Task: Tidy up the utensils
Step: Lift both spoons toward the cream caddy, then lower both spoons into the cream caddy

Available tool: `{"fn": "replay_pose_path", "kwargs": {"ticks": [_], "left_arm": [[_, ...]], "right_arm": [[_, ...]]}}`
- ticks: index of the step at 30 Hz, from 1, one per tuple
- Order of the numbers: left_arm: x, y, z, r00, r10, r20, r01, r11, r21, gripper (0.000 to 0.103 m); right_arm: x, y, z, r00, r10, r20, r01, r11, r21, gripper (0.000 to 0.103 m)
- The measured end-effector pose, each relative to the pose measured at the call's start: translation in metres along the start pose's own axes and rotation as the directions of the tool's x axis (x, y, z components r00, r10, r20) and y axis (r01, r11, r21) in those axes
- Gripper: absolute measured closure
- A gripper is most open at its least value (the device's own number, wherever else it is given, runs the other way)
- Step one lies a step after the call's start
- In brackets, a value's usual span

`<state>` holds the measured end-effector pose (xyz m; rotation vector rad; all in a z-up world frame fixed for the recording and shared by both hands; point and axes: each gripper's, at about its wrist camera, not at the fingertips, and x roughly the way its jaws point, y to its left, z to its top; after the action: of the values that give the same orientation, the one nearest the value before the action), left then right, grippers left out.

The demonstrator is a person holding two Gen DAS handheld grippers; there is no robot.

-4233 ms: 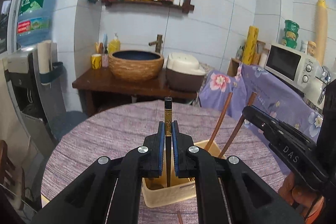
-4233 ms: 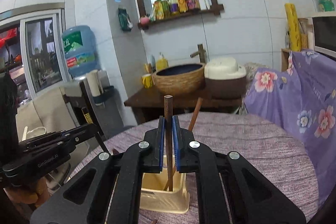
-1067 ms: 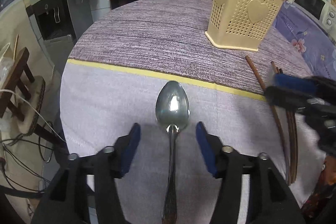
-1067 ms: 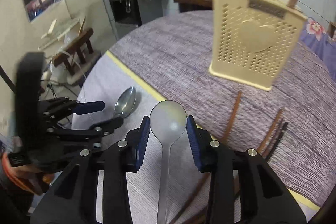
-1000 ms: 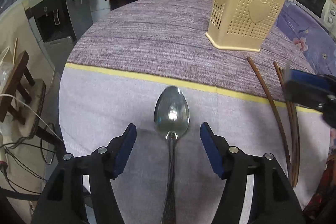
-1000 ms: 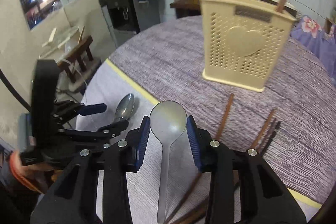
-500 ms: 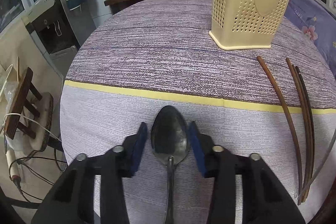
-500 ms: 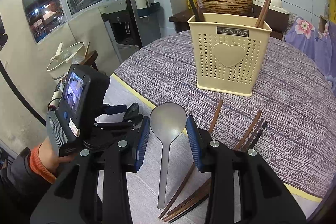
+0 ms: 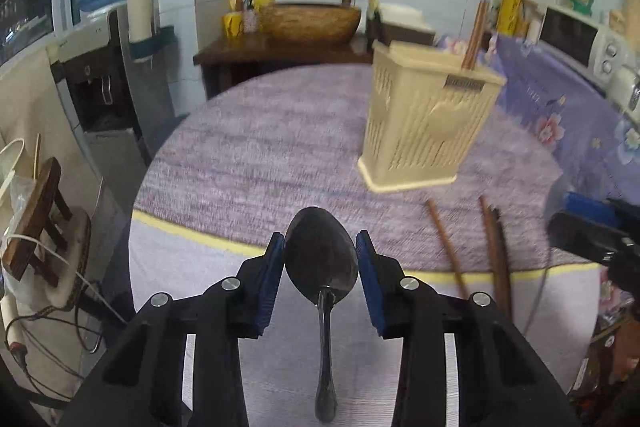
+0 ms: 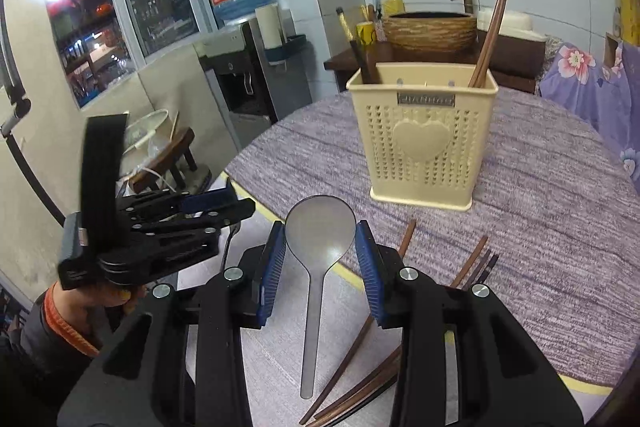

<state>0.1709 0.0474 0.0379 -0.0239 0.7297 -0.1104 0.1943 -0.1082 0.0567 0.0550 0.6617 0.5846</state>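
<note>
We see the metal spoon pinched by its bowl in our left tool, off the tabletop. Our right tool clamps the pale rice spoon. The cream utensil basket stands at 1 o'clock, loose chopsticks lying at 5 o'clock.

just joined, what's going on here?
A person is sorting utensils with two handheld claws. The left claw is shut on the bowl of a dark metal spoon, and the right claw is shut on a pale grey spoon. The cream holder on the purple tablecloth already has chopsticks standing in it. More chopsticks lie loose on the cloth near the claws.
</note>
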Motion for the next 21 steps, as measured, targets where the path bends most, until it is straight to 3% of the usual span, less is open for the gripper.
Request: {"fn": "replay_pose_path", "kwargs": {"ticks": [10,14,17,21], "left_arm": [[-0.025,-0.013,0.015,0.988,-0.062,0.139,0.065,0.998,-0.015,0.066],[-0.027,-0.016,0.028,0.978,-0.091,0.19,0.099,0.995,-0.031,0.066],[-0.035,-0.018,0.055,0.96,-0.131,0.247,0.148,0.988,-0.05,0.066],[-0.051,-0.027,0.102,0.915,-0.161,0.369,0.194,0.979,-0.056,0.066]], "right_arm": [[-0.017,-0.006,0.01,0.992,0.027,0.124,-0.026,1.0,-0.013,0.066],[-0.024,-0.008,0.018,0.979,-0.02,0.203,0.031,0.998,-0.051,0.066],[-0.03,-0.011,0.036,0.946,-0.09,0.31,0.123,0.989,-0.088,0.066],[-0.043,-0.027,0.073,0.868,-0.164,0.469,0.21,0.977,-0.047,0.066]]}}
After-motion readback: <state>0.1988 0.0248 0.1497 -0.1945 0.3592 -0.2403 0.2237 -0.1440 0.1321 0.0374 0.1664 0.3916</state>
